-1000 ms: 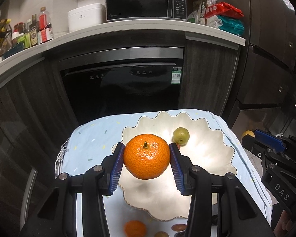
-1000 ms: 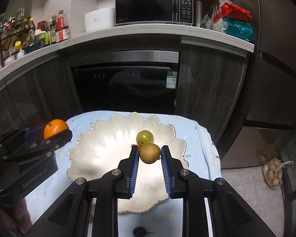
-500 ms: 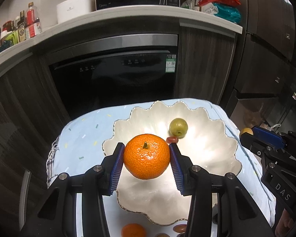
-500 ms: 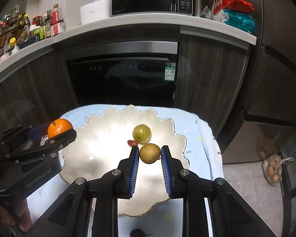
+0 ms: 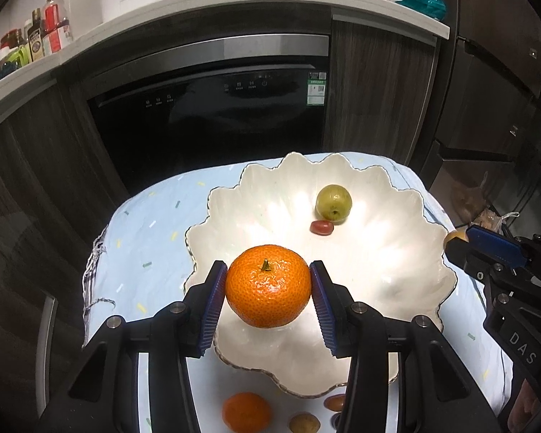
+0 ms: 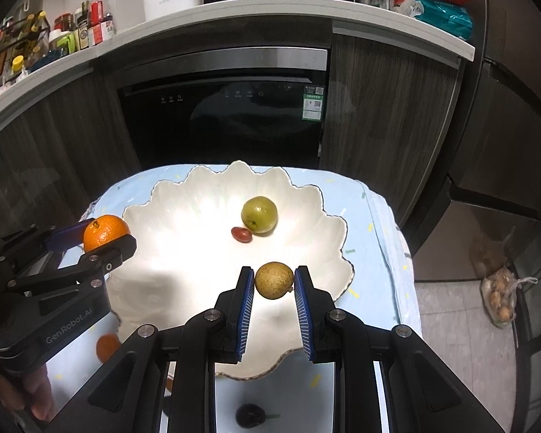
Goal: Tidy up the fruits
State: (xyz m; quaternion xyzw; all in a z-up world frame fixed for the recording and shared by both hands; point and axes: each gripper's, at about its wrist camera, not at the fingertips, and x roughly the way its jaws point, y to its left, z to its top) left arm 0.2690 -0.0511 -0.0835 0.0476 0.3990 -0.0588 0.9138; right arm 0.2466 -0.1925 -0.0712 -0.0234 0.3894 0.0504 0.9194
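Orange [image 5: 268,285] in opening left tongs [image 5: 268,299], over bowl rim [image 5: 198,231].

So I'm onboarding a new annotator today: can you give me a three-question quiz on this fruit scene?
1. True or false: the scalloped white bowl holds no fruit.
2. Which does the left gripper have between its pads? A) green fruit B) mandarin C) red date
3. Fill in: the right gripper is shut on a small round ____ fruit.

Key: 1 false: a green fruit and a small red fruit lie in it. 2 B: the mandarin, as the jaws are opening. 3 brown.
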